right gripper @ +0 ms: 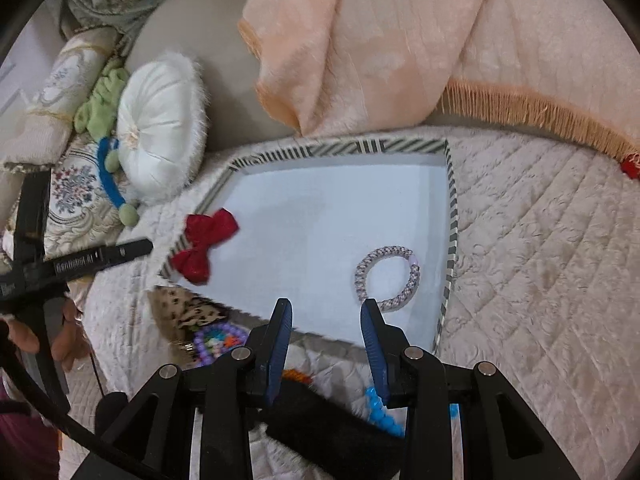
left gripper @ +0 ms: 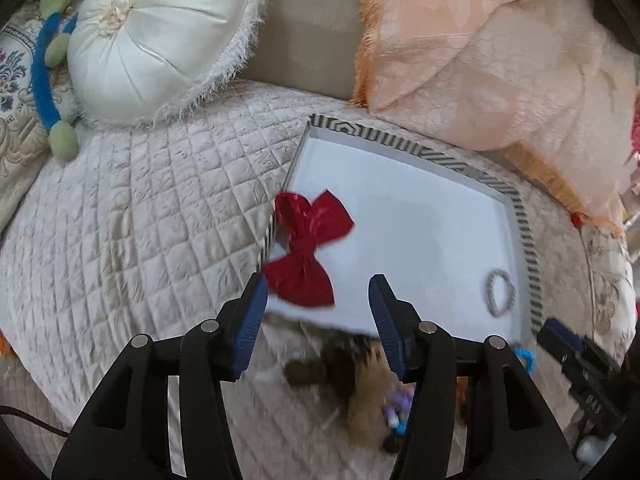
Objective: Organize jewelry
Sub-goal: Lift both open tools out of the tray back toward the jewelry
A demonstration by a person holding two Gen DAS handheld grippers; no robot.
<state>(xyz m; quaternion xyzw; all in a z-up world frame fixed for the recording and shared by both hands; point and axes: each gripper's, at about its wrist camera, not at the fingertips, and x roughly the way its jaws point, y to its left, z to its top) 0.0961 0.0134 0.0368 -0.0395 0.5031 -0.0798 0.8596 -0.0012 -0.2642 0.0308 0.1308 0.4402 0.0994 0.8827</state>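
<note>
Left wrist view takes in a quilted cover (left gripper: 132, 208) spread wide, with a peach fringed throw (left gripper: 488, 52) heaped behind and one round white cushion (left gripper: 160, 40) at the back left. On the quilt sits one striped-rim tray (left gripper: 532, 272) with a pale floor. Two pieces lie in it — a red bow (left gripper: 308, 248) draped over the left rim, half inside, and a braided hair tie (left gripper: 498, 292) flat near the right wall, well apart from the bow.

Just short of the tray's near edge, a loose heap waits on the quilt: a leopard-print piece (right gripper: 188, 312), a purple bead bracelet (right gripper: 218, 338), a blue bead string (right gripper: 382, 412) and a black fuzzy item (right gripper: 320, 428), which lies under the right gripper (right gripper: 326, 310) and blocks the ground below it.

That gripper hovers over the tray's near rim, fingers parted to a moderate gap, nothing between them; the hair tie lies just beyond its right finger. The left gripper (left gripper: 318, 286) is spread wider, also holding nothing, its left fingertip close to the bow's lower lobe — contact cannot be told.
</note>
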